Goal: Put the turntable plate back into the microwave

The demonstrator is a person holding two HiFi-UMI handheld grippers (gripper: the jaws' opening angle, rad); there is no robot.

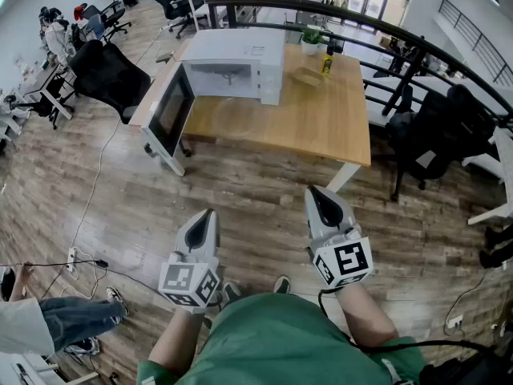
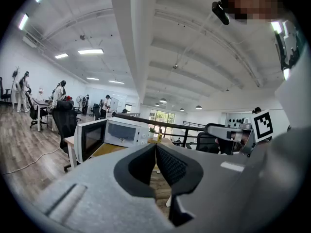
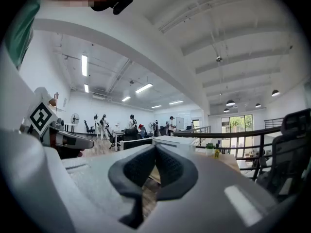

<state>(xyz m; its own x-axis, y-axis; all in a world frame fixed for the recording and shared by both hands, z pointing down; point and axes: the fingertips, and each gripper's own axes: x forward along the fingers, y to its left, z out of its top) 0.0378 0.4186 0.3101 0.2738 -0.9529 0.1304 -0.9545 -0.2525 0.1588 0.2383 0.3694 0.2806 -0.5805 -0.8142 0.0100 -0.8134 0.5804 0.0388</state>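
Note:
A white microwave (image 1: 236, 64) stands on the wooden table (image 1: 321, 123) with its door (image 1: 171, 112) swung open to the left; it also shows in the left gripper view as the microwave (image 2: 124, 131). The clear glass turntable plate (image 1: 308, 76) lies on the table to the microwave's right. Both grippers hang over the floor well short of the table. My left gripper (image 1: 210, 214) is shut and empty, and so is my right gripper (image 1: 314, 191). In their own views the left gripper (image 2: 155, 147) and right gripper (image 3: 155, 148) have their pads touching.
A potted plant (image 1: 312, 38) and a small yellow bottle (image 1: 327, 63) stand near the plate. Black office chairs (image 1: 108, 74) sit to the table's left and right. A black railing (image 1: 361, 34) runs behind the table. A seated person's legs (image 1: 68, 319) and floor cables lie at lower left.

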